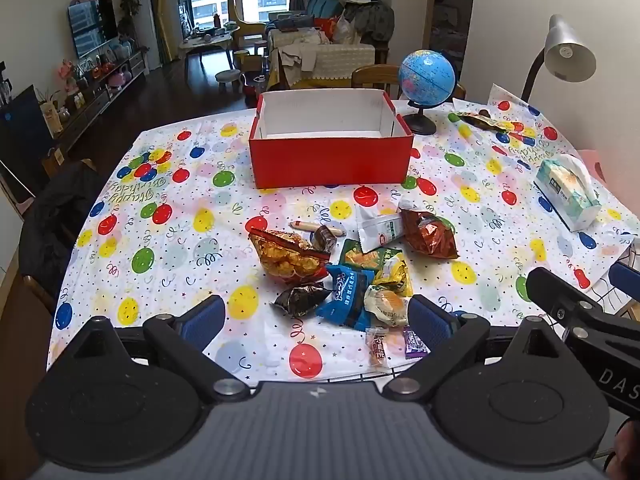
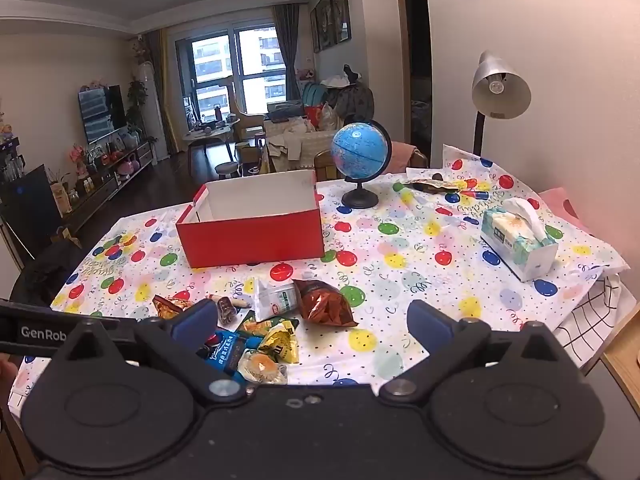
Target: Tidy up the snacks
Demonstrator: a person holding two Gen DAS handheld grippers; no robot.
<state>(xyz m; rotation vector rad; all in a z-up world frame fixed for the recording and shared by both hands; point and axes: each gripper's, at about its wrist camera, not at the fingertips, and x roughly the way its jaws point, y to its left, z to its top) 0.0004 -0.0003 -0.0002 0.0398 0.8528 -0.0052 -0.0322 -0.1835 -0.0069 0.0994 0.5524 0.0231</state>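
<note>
A heap of snack packets lies mid-table: a red bag of golden puffs point(image 1: 290, 256), a blue packet point(image 1: 347, 294), a brown foil bag point(image 1: 430, 234) point(image 2: 326, 302), a white pouch point(image 1: 378, 226) point(image 2: 276, 298), yellow and green packets, and small candies point(image 1: 394, 346). Behind the heap stands an empty red box point(image 1: 331, 154) point(image 2: 252, 236) with a white inside. My left gripper point(image 1: 316, 320) hovers open over the near edge of the heap, nothing between its fingers. My right gripper point(image 2: 314, 322) is open too, above the heap's right side, and shows at the right edge of the left wrist view.
A blue globe point(image 1: 427, 76) point(image 2: 362, 148) stands right of the box. A tissue pack point(image 1: 568, 192) point(image 2: 518, 240) lies at the right, a dark snack packet point(image 1: 482, 121) at the far right corner, a desk lamp point(image 2: 500, 88) behind. A dark chair point(image 1: 60, 220) is at the left edge.
</note>
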